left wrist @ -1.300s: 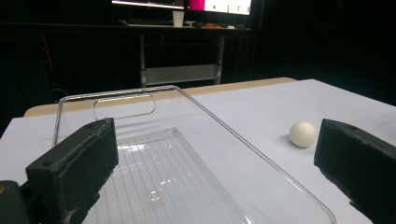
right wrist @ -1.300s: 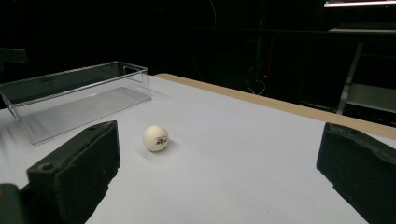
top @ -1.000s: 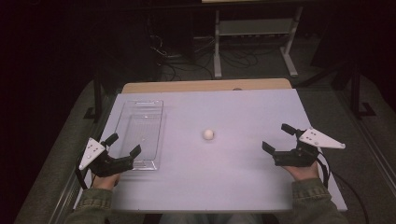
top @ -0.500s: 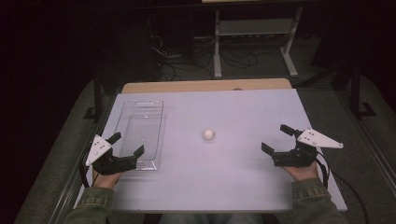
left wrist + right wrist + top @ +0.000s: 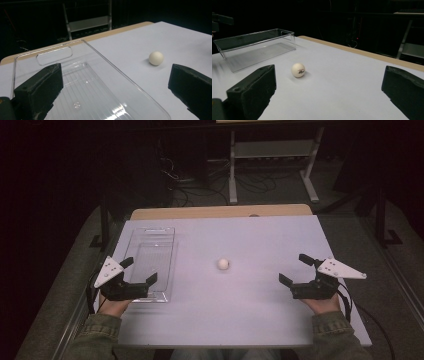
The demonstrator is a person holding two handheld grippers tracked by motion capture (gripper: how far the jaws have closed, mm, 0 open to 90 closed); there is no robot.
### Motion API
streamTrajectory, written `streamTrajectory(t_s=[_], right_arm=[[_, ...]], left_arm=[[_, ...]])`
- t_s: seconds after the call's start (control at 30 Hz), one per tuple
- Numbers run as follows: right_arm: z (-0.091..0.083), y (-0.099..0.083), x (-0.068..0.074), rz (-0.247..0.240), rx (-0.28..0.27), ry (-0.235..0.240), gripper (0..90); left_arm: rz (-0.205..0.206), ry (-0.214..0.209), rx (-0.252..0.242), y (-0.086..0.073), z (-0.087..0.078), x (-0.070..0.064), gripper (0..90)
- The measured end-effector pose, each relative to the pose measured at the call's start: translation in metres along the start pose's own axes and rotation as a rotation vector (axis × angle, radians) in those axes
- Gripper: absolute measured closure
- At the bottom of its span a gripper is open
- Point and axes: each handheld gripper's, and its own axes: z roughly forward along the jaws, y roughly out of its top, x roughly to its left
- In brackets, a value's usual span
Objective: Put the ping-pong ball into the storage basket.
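A small white ball (image 5: 223, 264) (image 5: 156, 58) (image 5: 298, 70) rests near the middle of the pale table (image 5: 250, 235). A clear plastic tray (image 5: 150, 262) (image 5: 82, 87) (image 5: 254, 45) lies empty at the table's left side. My left gripper (image 5: 139, 270) hovers open over the tray's near end, nothing between its jaws. My right gripper (image 5: 296, 268) is open near the table's right side, well to the right of the ball, holding nothing.
Behind the table's far wooden edge (image 5: 215, 212) stands a white metal rack (image 5: 272, 155) with cables on the dark floor. A black stand (image 5: 382, 210) is off the table's right side.
My left gripper has shifted slightly right and forward over the tray's near end. The right gripper, the ball and the tray have barely moved.
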Motion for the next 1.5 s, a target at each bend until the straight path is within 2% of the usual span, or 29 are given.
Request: streamTrajectory(t_s=[0.13, 0.27, 0.4, 0.8, 1.5], right_arm=[[0.0, 0.0, 0.0, 0.001, -0.001, 0.002, 0.0], [-0.001, 0.001, 0.0, -0.001, -0.005, 0.002, 0.0], [-0.001, 0.001, 0.0, -0.001, -0.006, 0.002, 0.0], [0.0, 0.0, 0.001, -0.001, 0.008, 0.008, 0.0], [0.0, 0.0, 0.0, 0.004, 0.009, 0.007, 0.0]], left_arm=[[0.038, -0.014, 0.024, 0.011, 0.001, -0.002, 0.0], [0.042, -0.025, 0.033, 0.018, 0.002, -0.002, 0.0], [0.052, -0.044, 0.063, 0.025, 0.004, 0.0, 0.0], [0.053, -0.061, 0.095, 0.037, 0.011, 0.004, 0.0], [0.117, -0.107, 0.169, 0.058, 0.022, 0.002, 0.0]])
